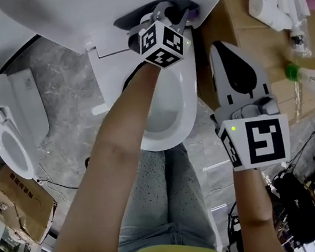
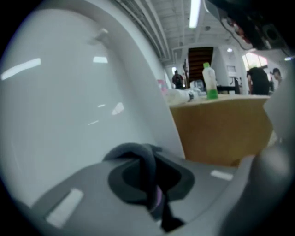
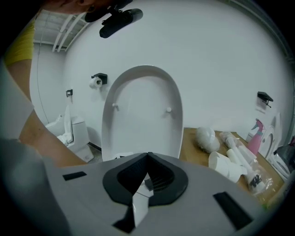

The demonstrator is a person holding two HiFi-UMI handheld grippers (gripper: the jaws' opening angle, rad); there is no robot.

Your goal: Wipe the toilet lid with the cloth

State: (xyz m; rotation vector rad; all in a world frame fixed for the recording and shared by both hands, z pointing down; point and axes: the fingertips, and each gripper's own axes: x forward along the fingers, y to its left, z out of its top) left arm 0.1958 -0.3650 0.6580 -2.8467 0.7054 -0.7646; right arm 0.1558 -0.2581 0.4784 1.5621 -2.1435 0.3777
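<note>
- Against the lower part of the raised toilet lid (image 2: 69,106), the left claw (image 1: 171,13) is closed on a dark grey cloth (image 2: 140,161). The cloth bunches in a soft fold between the jaws (whether it really touches the lid I cannot tell).
- In front of the lid and to its right, the right claw (image 3: 146,171) is fully closed and holds nothing.
- The lid looks hard, glossy and gently curved, an oval white shell. Only a small bunch of the limp cloth stands out past the jaws, so I think the hard tips could scrape the lid if the claw is pressed too steeply.
- On such a smooth surface the fold may drag out of the grip and fall into the bowl (image 1: 170,114) below the lid.
- Right of the lid stands a brown worktop (image 2: 221,129); a wide stroke toward that side might hit it.
</note>
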